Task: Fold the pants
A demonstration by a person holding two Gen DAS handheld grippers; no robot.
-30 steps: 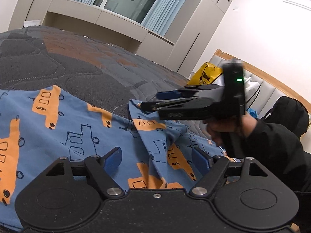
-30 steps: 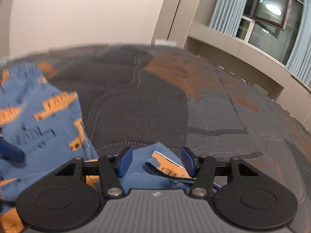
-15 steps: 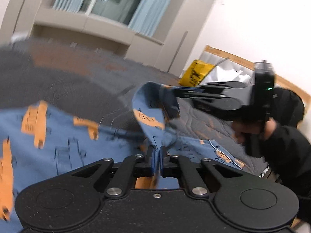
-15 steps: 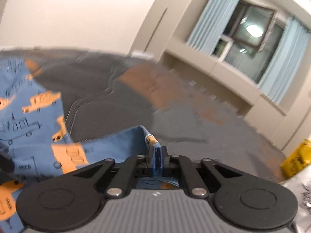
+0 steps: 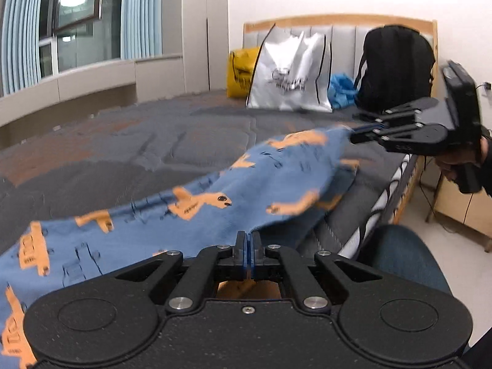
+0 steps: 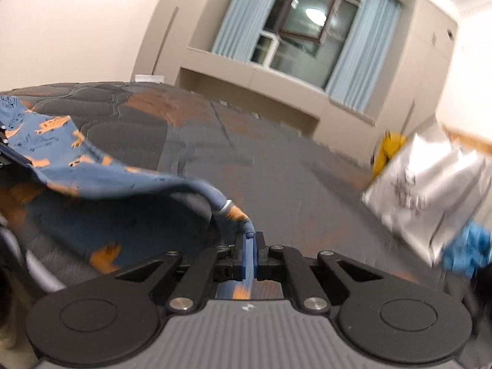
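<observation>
Blue pants (image 5: 190,215) printed with orange vehicles lie on a dark quilted bed (image 5: 160,141), one end lifted and stretched between both grippers. My left gripper (image 5: 248,240) is shut on the near edge of the cloth. At the right of the left wrist view my right gripper (image 5: 356,135), held by a hand in a dark sleeve, is shut on the far corner. In the right wrist view the pants (image 6: 101,178) hang off to the left, and the right gripper (image 6: 249,240) pinches the hem, blue cloth showing between its pads.
Against the wooden headboard (image 5: 338,20) stand a yellow bag (image 5: 241,72), a silver-white tote (image 5: 292,70), a blue bundle (image 5: 341,89) and a black backpack (image 5: 396,64). The bed's edge (image 5: 396,190) drops to the floor at the right. A window with curtains (image 6: 295,30) lies beyond the bed.
Both grippers went from open to shut on the pants. The right one then swung far to the right with its corner, pulling the cloth taut; the left gripper rolled and shifted.
</observation>
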